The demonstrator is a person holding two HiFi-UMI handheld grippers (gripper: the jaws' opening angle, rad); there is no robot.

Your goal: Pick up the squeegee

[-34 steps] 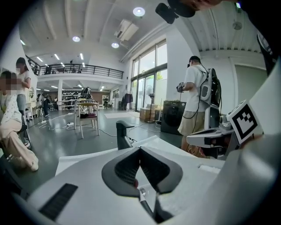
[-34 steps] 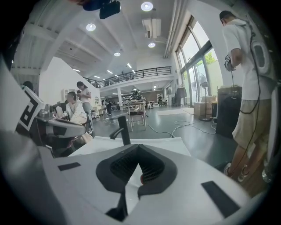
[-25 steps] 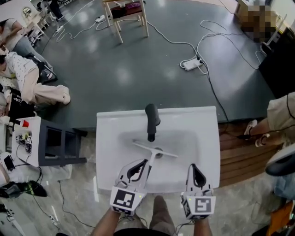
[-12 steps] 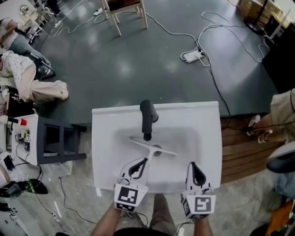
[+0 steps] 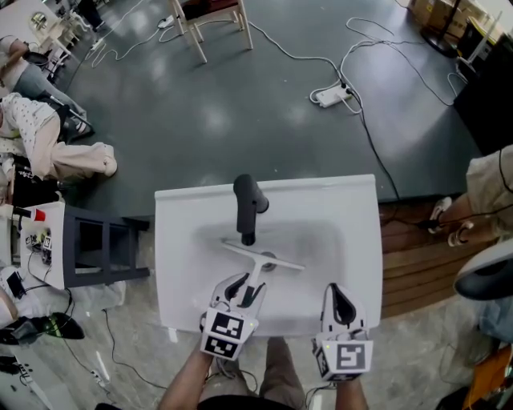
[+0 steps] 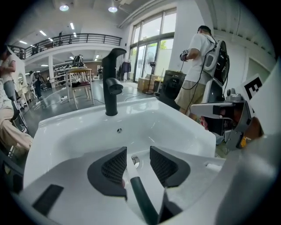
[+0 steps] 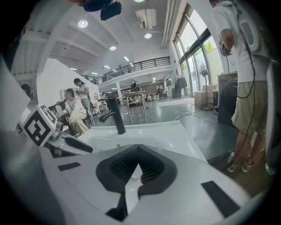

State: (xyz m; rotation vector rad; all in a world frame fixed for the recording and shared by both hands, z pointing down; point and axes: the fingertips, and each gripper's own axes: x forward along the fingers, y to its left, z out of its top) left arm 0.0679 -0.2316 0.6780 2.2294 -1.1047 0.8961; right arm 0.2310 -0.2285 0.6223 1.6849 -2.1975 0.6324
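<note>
- Squeegee [image 5: 263, 258] lies in the basin of the sink [image 5: 184, 240], just in front of the faucet [image 5: 246, 204]. Blade runs crosswise, slightly tilted. Handle runs away from the faucet toward the near rim.
- Handle's dark grip [image 6: 142, 202] sits btwn the jaws of the left hand-held gripper [image 5: 243, 287]. The white shaft ahead of it lies nearer one pad.
- Left hand-held gripper is released: jaws opening, pads [image 6: 116, 167] on either side of the handle w/ a gap showing, not pressing it. It points down into the basin, straight at the faucet.
- Drain [image 6: 135, 161] shows btwn those pads, faucet-side of the grip.
- Right hand-held gripper [image 5: 335, 290] is clenched: jaw tips meet, nothing btwn them. It hovers over the near rim, right of the faucet and apart from the squeegee.
- Faucet is black and stands at the back-centre of the white sink.
- Beyond the faucet: dark floor [image 5: 200, 120] w/ cables, a power strip [image 5: 330, 96] and a wooden chair [image 5: 212, 20].
- Left of the faucet: a dark stand [image 5: 104, 248] beside the sink. Farther off, a person [image 5: 48, 136] sits on the floor.
- Right of the faucet: a standing person [image 5: 489, 192] near the sink's side.
</note>
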